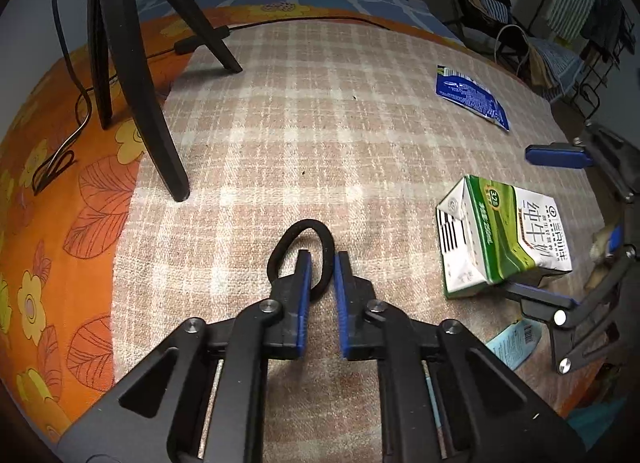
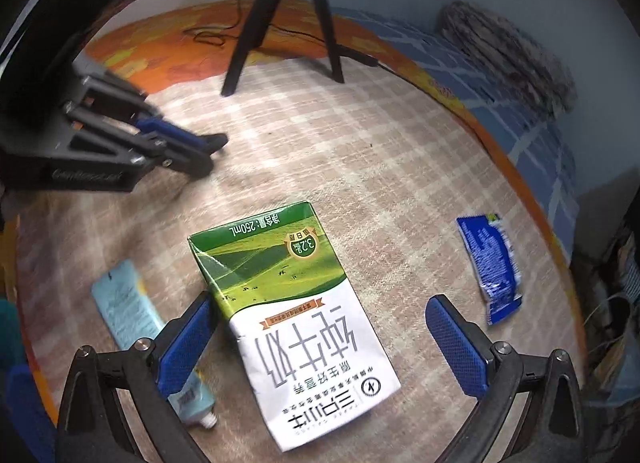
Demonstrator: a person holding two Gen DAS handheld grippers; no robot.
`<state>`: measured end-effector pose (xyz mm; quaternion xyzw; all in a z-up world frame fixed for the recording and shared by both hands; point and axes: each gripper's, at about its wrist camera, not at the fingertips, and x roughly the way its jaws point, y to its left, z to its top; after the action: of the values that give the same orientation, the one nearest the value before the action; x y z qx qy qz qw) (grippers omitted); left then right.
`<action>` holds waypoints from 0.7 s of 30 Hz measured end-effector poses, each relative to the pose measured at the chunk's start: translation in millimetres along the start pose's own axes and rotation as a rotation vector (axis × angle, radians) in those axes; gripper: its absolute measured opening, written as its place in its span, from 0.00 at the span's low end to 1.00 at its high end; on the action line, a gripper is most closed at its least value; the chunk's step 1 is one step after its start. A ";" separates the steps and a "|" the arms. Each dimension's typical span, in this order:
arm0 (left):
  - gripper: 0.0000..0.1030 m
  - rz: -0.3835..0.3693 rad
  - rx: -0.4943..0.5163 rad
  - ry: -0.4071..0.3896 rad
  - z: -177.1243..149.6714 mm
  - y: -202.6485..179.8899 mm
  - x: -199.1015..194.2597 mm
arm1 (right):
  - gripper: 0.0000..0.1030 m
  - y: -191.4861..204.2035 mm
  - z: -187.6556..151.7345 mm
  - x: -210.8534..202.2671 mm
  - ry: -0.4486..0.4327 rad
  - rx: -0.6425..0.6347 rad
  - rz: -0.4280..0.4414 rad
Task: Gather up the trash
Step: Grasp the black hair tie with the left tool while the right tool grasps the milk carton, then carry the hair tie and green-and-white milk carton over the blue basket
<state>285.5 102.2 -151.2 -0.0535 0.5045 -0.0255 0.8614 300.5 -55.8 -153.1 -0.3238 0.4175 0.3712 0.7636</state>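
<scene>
Left gripper (image 1: pixel 323 259): jaws drawn in tight, pinching one strand of a black hair tie (image 1: pixel 301 251) lying on the checked beige blanket (image 1: pixel 320 123). Right gripper (image 2: pixel 316 327): jaws spread wide, straddling a green-and-white milk carton (image 2: pixel 288 315) lying flat on the blanket; its left pad sits just beside the carton's edge, its right pad stands clear, nothing clamped. Pale blue tube (image 2: pixel 132 315): flat, just left of the carton, partly under the right gripper's left finger. Blue wrapper (image 2: pixel 490 267): crumpled, right of the carton, apart from it. Black tripod (image 2: pixel 280 15): standing at the blanket's far edge, cable trailing onto an orange floral sheet (image 1: pixel 52 199).
</scene>
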 end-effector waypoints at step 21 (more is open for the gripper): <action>0.04 0.004 -0.066 -0.080 2.0 10.3 -38.1 | 0.62 -31.3 -30.8 -37.8 -0.093 0.314 0.103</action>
<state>268.4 116.3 -118.4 -0.0817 0.4701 -0.0051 0.8788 300.3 -107.8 -127.7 -0.1610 0.4507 0.3546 0.8033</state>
